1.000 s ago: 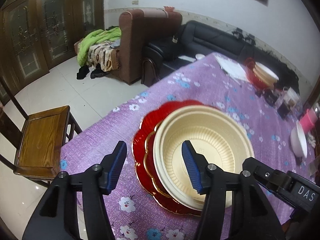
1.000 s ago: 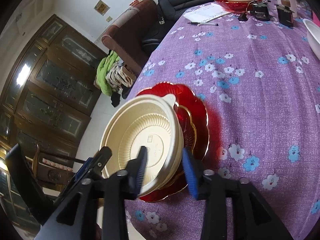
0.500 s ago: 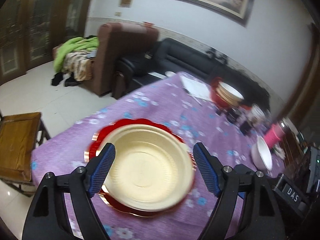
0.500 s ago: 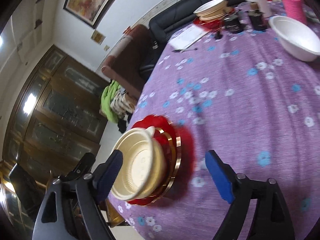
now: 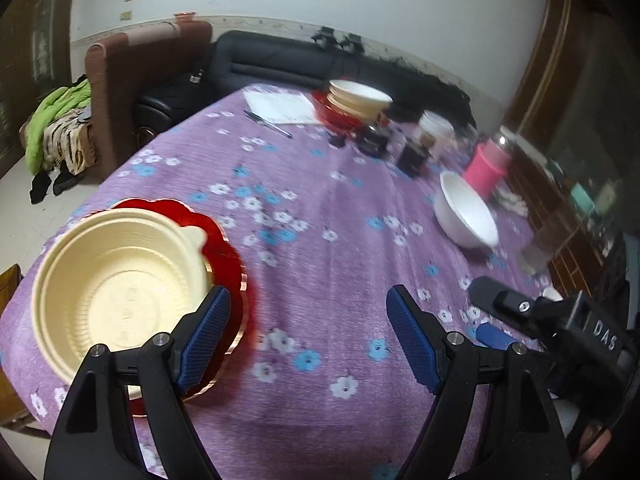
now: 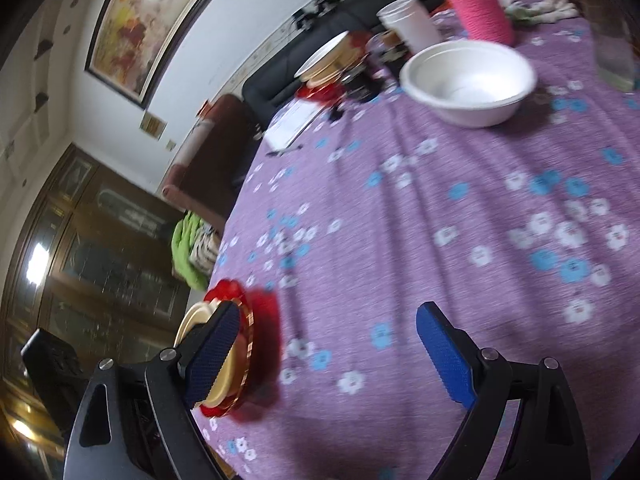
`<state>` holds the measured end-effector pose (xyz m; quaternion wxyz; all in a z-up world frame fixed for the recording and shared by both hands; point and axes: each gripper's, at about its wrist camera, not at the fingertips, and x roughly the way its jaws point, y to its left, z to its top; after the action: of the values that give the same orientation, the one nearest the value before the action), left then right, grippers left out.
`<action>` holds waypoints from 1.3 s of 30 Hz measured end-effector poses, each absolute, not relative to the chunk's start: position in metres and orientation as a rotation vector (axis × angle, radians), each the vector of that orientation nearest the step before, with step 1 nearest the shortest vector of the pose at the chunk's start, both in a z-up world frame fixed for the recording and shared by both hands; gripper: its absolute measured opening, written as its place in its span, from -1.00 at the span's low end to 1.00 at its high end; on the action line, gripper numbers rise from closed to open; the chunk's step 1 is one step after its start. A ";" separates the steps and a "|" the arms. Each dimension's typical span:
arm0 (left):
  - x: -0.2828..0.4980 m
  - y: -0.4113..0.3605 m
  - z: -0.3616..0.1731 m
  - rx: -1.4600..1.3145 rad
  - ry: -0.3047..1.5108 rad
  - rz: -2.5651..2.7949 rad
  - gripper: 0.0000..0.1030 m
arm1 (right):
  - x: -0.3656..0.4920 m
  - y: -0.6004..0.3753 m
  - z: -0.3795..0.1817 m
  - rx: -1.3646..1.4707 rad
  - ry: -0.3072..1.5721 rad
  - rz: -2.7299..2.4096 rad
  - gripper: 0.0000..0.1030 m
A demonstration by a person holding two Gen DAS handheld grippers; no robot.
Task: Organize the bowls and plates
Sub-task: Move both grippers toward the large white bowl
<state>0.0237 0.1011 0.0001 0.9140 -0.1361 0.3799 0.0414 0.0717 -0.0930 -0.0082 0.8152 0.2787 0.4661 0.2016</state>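
Note:
A cream bowl (image 5: pixel 116 292) sits on a red gold-rimmed plate (image 5: pixel 226 248) at the table's near left corner; both show edge-on in the right wrist view (image 6: pixel 240 344). A white bowl (image 5: pixel 466 212) stands alone at the right, also in the right wrist view (image 6: pixel 468 80). A second stack of cream bowls on a red plate (image 5: pixel 356 100) stands at the far end. My left gripper (image 5: pixel 308 340) is open and empty above the cloth, right of the cream bowl. My right gripper (image 6: pixel 328 356) is open and empty, pointing toward the white bowl.
The purple flowered tablecloth (image 5: pixel 320 200) covers the table. A pink cup (image 5: pixel 486 164), a white cup (image 6: pixel 408 20), dark jars (image 5: pixel 414 152), paper and a pen (image 5: pixel 280 108) crowd the far end. Sofas (image 5: pixel 280 64) stand beyond the table.
Both grippers opened wide and let go of the cream bowl, which now rests on the red plate. Both have pulled back and swung right toward the white bowl.

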 end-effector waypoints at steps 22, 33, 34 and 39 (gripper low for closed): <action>0.137 0.007 -0.019 -0.152 0.845 0.053 0.56 | 0.132 -0.218 -0.021 0.759 0.850 0.193 0.76; 0.193 -0.030 -0.020 -0.139 0.805 0.053 0.56 | 0.188 -0.247 -0.049 0.859 0.879 0.186 0.52; 0.199 -0.032 -0.022 -0.137 0.810 0.055 0.56 | 0.192 -0.249 -0.052 0.861 0.880 0.184 0.52; 0.219 -0.042 -0.028 -0.127 0.816 0.067 0.56 | 0.211 -0.261 -0.060 0.877 0.881 0.166 0.41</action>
<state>0.2185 -0.0422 -0.0280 0.9154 -0.0619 0.3965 0.0324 0.2108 -0.2605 -0.0601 0.8098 0.4102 0.4123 0.0776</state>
